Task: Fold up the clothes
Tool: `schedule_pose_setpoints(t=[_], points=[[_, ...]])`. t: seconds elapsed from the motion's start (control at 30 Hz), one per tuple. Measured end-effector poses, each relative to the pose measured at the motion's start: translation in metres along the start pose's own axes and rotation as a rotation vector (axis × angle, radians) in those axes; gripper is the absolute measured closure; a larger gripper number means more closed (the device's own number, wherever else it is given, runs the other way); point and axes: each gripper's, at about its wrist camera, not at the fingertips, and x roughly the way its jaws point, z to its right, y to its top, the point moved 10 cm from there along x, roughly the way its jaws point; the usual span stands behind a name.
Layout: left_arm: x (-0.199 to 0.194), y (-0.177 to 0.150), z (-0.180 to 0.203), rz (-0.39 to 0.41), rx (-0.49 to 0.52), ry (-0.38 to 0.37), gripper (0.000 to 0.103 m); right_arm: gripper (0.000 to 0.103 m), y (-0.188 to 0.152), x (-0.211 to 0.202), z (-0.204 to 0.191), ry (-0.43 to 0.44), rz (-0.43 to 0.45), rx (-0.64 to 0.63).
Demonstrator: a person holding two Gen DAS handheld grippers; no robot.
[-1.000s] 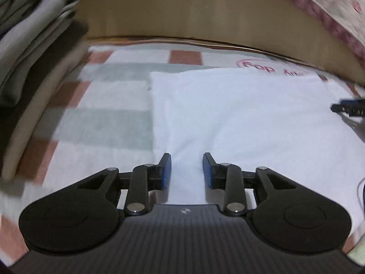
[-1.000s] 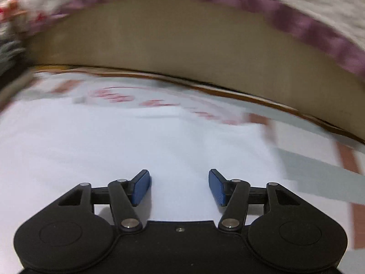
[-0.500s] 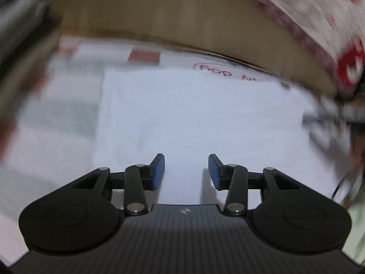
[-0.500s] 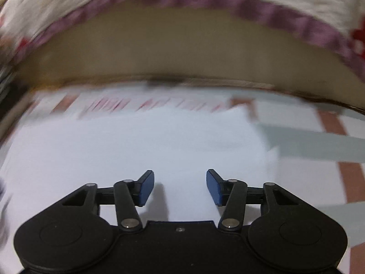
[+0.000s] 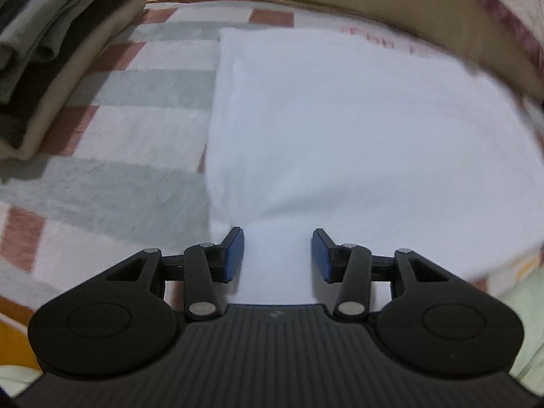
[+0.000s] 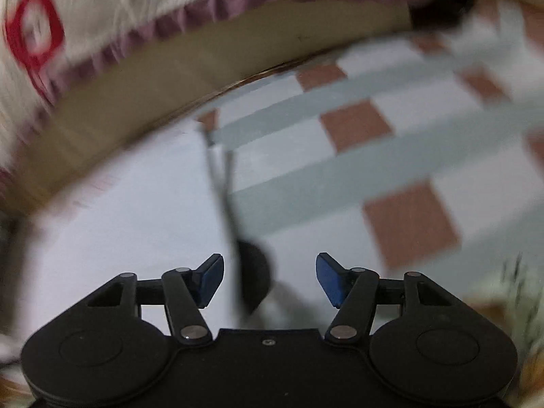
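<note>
The white garment (image 5: 357,136) lies as a flat, straight-edged rectangle on the checked sheet (image 5: 129,129), directly ahead of the left gripper (image 5: 277,255), jaws spread, empty. Right gripper (image 6: 268,278), jaws spread, straddles its right edge. Folded stack (image 5: 44,51) sits far-left. Further folds: undetermined.

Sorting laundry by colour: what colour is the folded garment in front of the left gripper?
White folded garment, clearest in the left wrist view.

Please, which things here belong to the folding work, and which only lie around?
Part of the job:
- white garment, lying flat on the checked cloth
- left gripper, fingers open, at the garment's near edge
- right gripper, fingers open, at its right edge

Lying about:
- stack of folded clothes
- patterned quilt
</note>
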Motion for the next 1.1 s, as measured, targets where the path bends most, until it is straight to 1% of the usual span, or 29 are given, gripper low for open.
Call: schedule_pose_setpoints(t=[0.07, 0.1, 0.17, 0.3, 0.37, 0.4, 0.43, 0.5, 0.53, 0.63, 0.67, 0.7, 0.73, 0.77, 0.8, 0.87, 0.9, 0.93, 0.97, 1.03, 1.07, 1.1], points=[[-0.002, -0.005, 0.006, -0.009, 0.070, 0.041, 0.056, 0.036, -0.006, -0.022, 0.012, 0.071, -0.002, 0.129], [-0.003, -0.006, 0.009, -0.009, 0.090, 0.047, 0.055, 0.036, -0.013, -0.023, 0.013, 0.082, -0.017, 0.142], [-0.009, -0.004, 0.015, 0.015, 0.060, -0.010, 0.055, 0.036, -0.027, -0.023, 0.014, 0.105, -0.046, 0.177], [-0.023, 0.001, 0.026, 0.063, -0.002, -0.125, 0.055, 0.036, -0.052, -0.008, 0.015, 0.148, -0.114, 0.354], [-0.030, 0.004, 0.031, 0.091, -0.039, -0.186, 0.055, 0.035, -0.054, 0.000, 0.013, 0.122, -0.127, 0.366], [-0.035, 0.008, 0.033, 0.116, -0.073, -0.229, 0.054, 0.035, -0.054, 0.003, 0.011, 0.116, -0.129, 0.369], [-0.038, 0.011, 0.035, 0.135, -0.098, -0.259, 0.054, 0.035, -0.051, 0.007, 0.008, 0.121, -0.119, 0.369], [-0.036, 0.014, 0.038, 0.147, -0.101, -0.261, 0.054, 0.035, -0.049, 0.017, 0.004, 0.123, -0.089, 0.377], [-0.034, 0.015, 0.039, 0.148, -0.100, -0.256, 0.054, 0.035, -0.048, 0.021, 0.001, 0.124, -0.064, 0.361], [-0.022, 0.010, 0.041, 0.105, -0.110, -0.238, 0.054, 0.034, -0.042, 0.030, -0.005, 0.117, 0.014, 0.306], [-0.018, 0.008, 0.042, 0.086, -0.122, -0.239, 0.054, 0.043, -0.041, 0.032, -0.009, 0.099, 0.024, 0.273], [-0.015, 0.005, 0.042, 0.069, -0.134, -0.237, 0.054, 0.055, -0.039, 0.037, -0.012, 0.059, 0.008, 0.230], [-0.012, 0.004, 0.040, 0.053, -0.143, -0.229, 0.054, 0.080, -0.037, 0.042, -0.015, 0.019, -0.008, 0.186], [-0.009, 0.002, 0.038, 0.038, -0.149, -0.216, 0.054, 0.083, -0.034, 0.044, -0.020, -0.013, -0.015, 0.143], [-0.007, 0.000, 0.035, 0.023, -0.149, -0.190, 0.054, 0.087, -0.029, 0.044, -0.028, -0.026, -0.002, 0.101], [-0.005, -0.002, 0.028, -0.004, -0.153, -0.145, 0.054, 0.090, -0.017, 0.037, -0.053, -0.027, 0.045, -0.003], [-0.008, -0.001, 0.023, -0.006, -0.167, -0.148, 0.054, 0.090, -0.011, 0.033, -0.069, -0.020, 0.070, -0.065], [-0.014, -0.001, 0.017, -0.003, -0.191, -0.175, 0.054, 0.091, -0.006, 0.028, -0.090, 0.000, 0.087, -0.138], [-0.020, 0.000, 0.010, 0.002, -0.220, -0.204, 0.054, 0.091, 0.001, 0.023, -0.117, 0.039, 0.101, -0.215], [-0.031, 0.003, -0.006, 0.021, -0.299, -0.275, 0.054, 0.091, 0.010, 0.016, -0.171, 0.125, 0.110, -0.336], [-0.035, 0.005, -0.014, 0.029, -0.330, -0.299, 0.054, 0.091, 0.013, 0.014, -0.200, 0.183, 0.102, -0.382], [-0.037, 0.004, -0.023, 0.033, -0.344, -0.297, 0.054, 0.091, 0.012, 0.013, -0.232, 0.248, 0.088, -0.429]])
